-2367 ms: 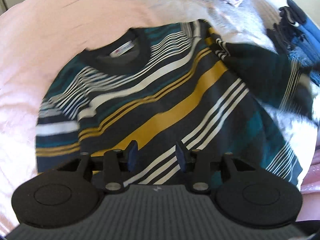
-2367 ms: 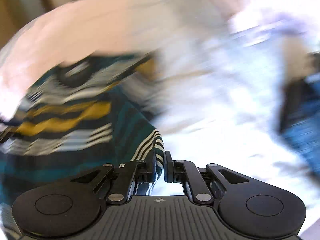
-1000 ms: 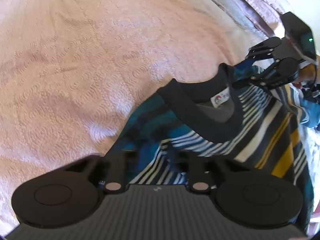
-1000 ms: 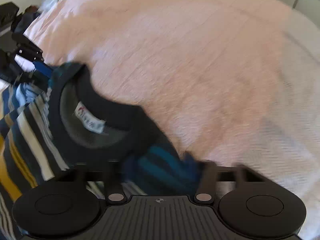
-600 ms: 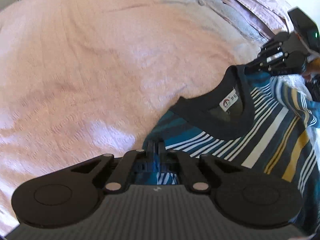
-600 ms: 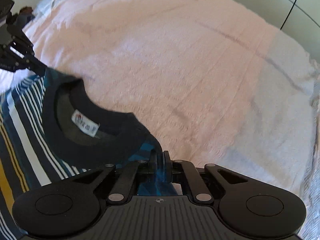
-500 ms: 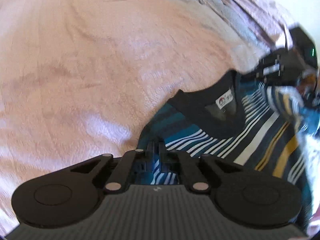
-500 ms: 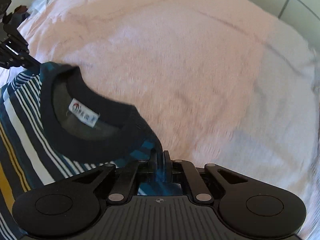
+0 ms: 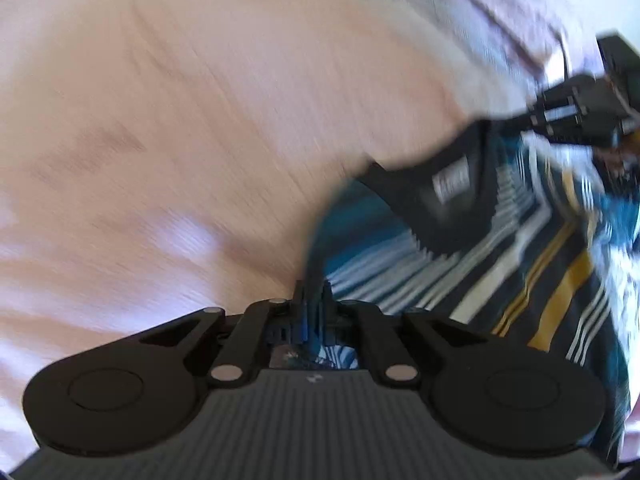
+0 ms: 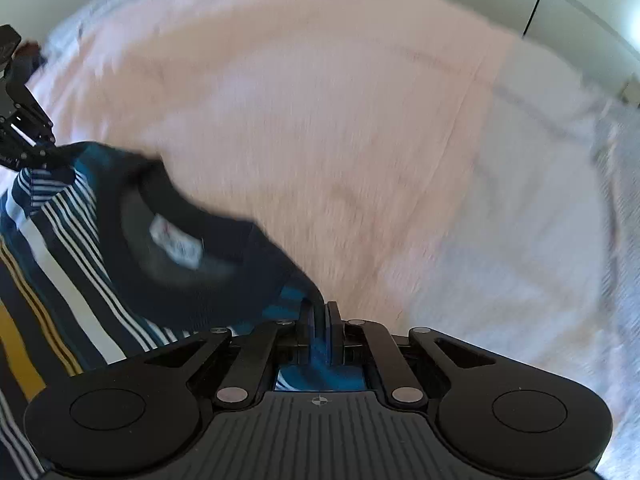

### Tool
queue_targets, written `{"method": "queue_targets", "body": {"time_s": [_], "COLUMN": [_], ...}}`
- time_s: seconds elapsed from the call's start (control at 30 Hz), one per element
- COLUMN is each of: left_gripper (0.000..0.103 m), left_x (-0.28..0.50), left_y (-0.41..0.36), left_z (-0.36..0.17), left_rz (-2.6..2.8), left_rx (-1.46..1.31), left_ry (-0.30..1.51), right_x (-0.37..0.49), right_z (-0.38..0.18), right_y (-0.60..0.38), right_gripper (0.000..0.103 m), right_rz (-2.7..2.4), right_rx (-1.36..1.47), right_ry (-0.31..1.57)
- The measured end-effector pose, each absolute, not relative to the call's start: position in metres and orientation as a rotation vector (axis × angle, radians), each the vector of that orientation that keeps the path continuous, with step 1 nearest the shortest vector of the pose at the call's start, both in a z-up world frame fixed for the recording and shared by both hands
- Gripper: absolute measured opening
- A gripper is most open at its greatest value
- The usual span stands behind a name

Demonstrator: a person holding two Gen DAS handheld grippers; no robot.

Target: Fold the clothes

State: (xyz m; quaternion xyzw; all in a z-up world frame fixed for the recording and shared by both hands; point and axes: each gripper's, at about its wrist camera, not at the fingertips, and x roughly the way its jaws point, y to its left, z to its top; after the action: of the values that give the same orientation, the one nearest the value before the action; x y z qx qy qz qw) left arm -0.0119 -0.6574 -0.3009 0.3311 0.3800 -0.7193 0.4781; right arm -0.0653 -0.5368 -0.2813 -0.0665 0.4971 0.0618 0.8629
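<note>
Both views blurred; details soft.

My left gripper (image 9: 312, 300): jaws pinched together on a fold of the striped sweater (image 9: 500, 272) at its teal shoulder edge, cloth bunched between the pads and trailing back under the fingers. In the last half second these jaws have been closing a little further, with the fabric between them.

My right gripper (image 10: 320, 320): jaws likewise clamped tight on the sweater's other shoulder, a strip of blue-teal knit showing in the narrow slit between the pads.

Landmark: the sweater's dark collar (image 10: 208, 280). A white label (image 10: 176, 242) sits inside it. My right gripper is just beside the collar on one side; my left gripper grips just beyond it on the far side, seen in the right wrist view as black linkage at the shoulder corner. White, mustard and navy stripes run away from the collar across the body.

Beyond the collar lies the pink bedspread (image 10: 320, 120), wide and bare. Whether the collar edge touches the bedspread, I cannot tell. Pale rumpled bedding (image 9: 500, 12) lies past the bedspread's edge.
</note>
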Motion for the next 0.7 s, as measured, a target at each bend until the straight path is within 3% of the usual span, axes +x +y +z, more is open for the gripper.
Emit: {"method": "queue_targets", "body": {"time_s": [0.1,0.23,0.33,0.37,0.47,0.5,0.7], "left_gripper": [0.005,0.007,0.017,0.019,0.026,0.026,0.030], "left_x": [0.006,0.004,-0.003,-0.003,0.001,0.001,-0.023], "left_y": [-0.664,-0.683,-0.679,-0.676,-0.658,-0.651,-0.612], "left_z": [-0.288,-0.329,-0.342,-0.340,-0.325,-0.319,-0.282], "left_rz": [-1.731,-1.625,-1.589,-1.578,-1.548,-1.534,-1.518], "left_rx": [0.792,0.862,0.864,0.834,0.804,0.806,0.823], "left_ry": [0.881,0.941,0.923,0.924,0.885,0.864,0.789], "right_x": [-0.049,-0.017,-0.016,-0.021,-0.048,-0.062,-0.200], "right_z": [-0.267,-0.300,-0.321,-0.320,-0.307,-0.301,-0.264], "right_y": [-0.534,-0.528,-0.526,-0.527,-0.534,-0.538,-0.565], "right_gripper": [0.002,0.003,0.003,0.005,0.038,0.042,0.043], "right_rz": [0.138,0.145,0.112,0.096,0.043,0.018,-0.246], "right_rx": [-0.170,-0.154,-0.113,-0.101,-0.071,-0.061,0.035], "right_ry": [0.992,1.027,1.050,1.040,1.013,1.008,0.979]}}
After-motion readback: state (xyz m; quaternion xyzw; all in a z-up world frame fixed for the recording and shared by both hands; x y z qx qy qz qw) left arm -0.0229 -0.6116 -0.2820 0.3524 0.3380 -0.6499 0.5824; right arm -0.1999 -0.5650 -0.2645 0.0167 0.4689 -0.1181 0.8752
